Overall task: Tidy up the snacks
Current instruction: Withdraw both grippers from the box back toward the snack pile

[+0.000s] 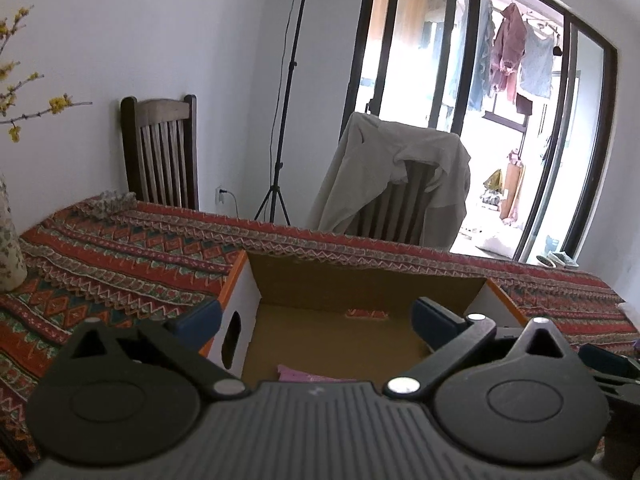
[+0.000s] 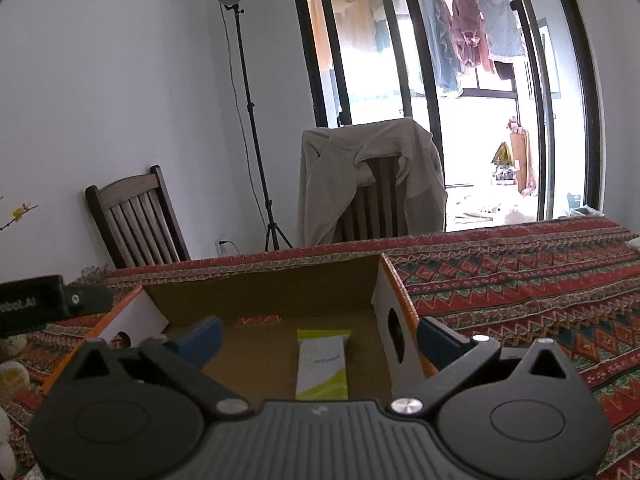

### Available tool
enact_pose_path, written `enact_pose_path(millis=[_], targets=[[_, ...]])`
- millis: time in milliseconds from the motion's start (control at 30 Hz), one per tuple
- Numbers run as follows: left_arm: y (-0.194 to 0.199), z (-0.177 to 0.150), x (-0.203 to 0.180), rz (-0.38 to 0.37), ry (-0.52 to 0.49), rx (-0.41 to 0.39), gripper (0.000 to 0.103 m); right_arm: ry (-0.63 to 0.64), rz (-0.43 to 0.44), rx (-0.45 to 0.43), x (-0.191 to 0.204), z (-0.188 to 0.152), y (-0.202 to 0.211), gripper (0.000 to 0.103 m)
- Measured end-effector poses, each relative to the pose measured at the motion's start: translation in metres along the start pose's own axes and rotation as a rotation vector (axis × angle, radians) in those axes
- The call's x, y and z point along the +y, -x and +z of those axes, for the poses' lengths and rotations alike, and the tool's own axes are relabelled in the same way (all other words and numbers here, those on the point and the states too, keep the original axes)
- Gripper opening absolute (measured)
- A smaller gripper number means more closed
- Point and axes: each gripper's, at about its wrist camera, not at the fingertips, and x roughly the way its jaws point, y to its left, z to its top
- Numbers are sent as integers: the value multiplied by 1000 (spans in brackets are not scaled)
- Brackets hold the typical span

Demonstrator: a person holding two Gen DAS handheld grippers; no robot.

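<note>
A desk (image 2: 520,280) under a red patterned cloth is carrying an open cardboard box (image 2: 260,292). A green-and-white snack packet (image 2: 322,364) is lying flat inside it, a pink packet (image 1: 308,374) nearby. The left gripper (image 1: 316,316) and right gripper (image 2: 320,340) are hovering over the box, jaws spread wide, holding nothing.

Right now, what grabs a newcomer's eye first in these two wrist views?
The open cardboard box sits on the red patterned tablecloth, and a white-and-lime snack packet lies flat on its floor. In the left view a pink packet peeks out at the box's near edge. Both the left hand-held gripper and the right hand-held gripper are wide open and hold nothing; behind the table, a beige jacket hangs over a chair.
</note>
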Motion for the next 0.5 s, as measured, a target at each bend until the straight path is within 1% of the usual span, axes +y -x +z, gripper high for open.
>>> enact_pose_path(millis=[133,200,333,500], targets=[[21,3,1,-17,11,-25,103,12,-6,-35,2,6,19,103],[33,3,5,-27,10,-35,103,13,9,-43,3,9,30,103],[54,1,9,-4,-16,-55,103,39,41,-44,5,7,55,103],[81,-3,18,-11,-20,-64,103,55,42,-53,2,-1,87,103]])
